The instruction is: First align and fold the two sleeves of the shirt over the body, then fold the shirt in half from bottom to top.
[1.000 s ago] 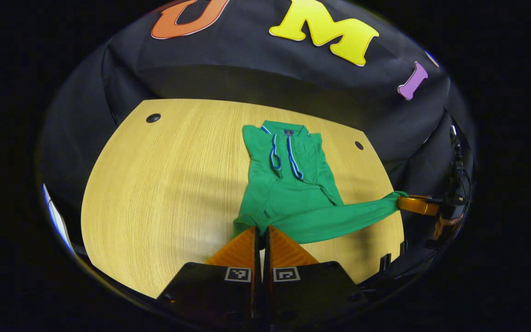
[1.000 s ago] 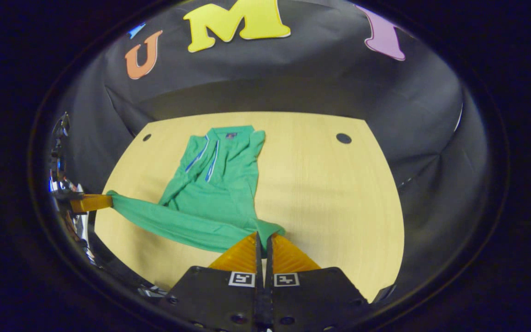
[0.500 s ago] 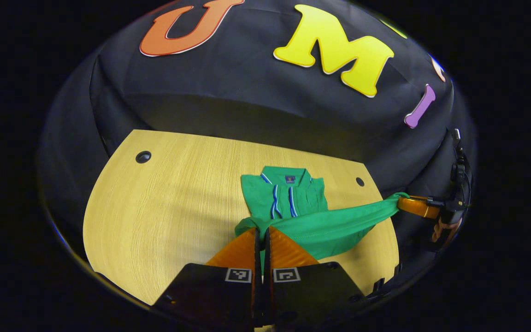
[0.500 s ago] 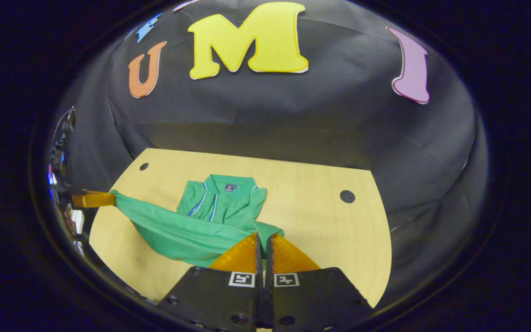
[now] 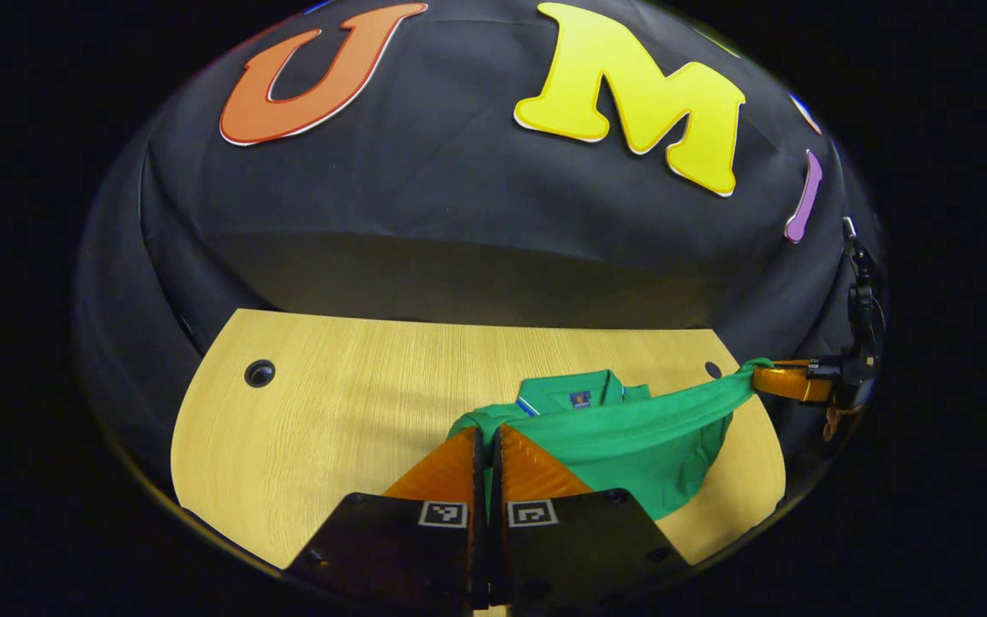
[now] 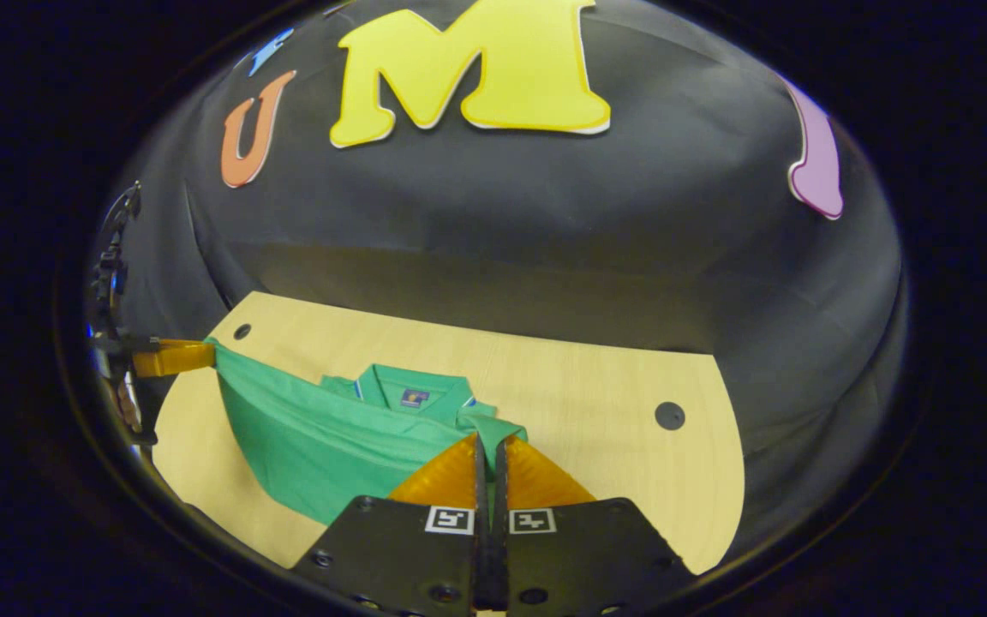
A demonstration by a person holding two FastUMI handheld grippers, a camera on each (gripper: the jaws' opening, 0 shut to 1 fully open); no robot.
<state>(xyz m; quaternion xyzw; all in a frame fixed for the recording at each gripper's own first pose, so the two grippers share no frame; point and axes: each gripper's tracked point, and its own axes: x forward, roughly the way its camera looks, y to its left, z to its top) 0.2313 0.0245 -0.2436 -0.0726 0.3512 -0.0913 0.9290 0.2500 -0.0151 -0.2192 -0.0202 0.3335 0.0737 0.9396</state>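
A green shirt [image 5: 631,437] with blue-and-white placket trim lies on a light wooden table [image 5: 339,411], its collar [image 5: 575,394] toward the far edge. Its bottom hem is lifted and stretched in the air between both grippers, hanging over the lower body. In the left gripper view, my left gripper [image 5: 486,435] is shut on the hem's left corner. The right gripper [image 5: 768,377] shows far right there, pinching the other corner. The right gripper view has my right gripper [image 6: 488,441] shut on the hem, with the shirt [image 6: 322,433] and collar [image 6: 412,390] beyond and the left gripper [image 6: 202,353] at far left.
The table [image 6: 596,437] has round cable holes at its far corners [image 5: 260,373] [image 6: 670,416]. The black booth wall rises right behind its far edge. Bare wood lies to either side of the shirt.
Both grippers have carried the lifted hem forward toward the collar, so it now covers most of the shirt body. The hem stays taut between them.
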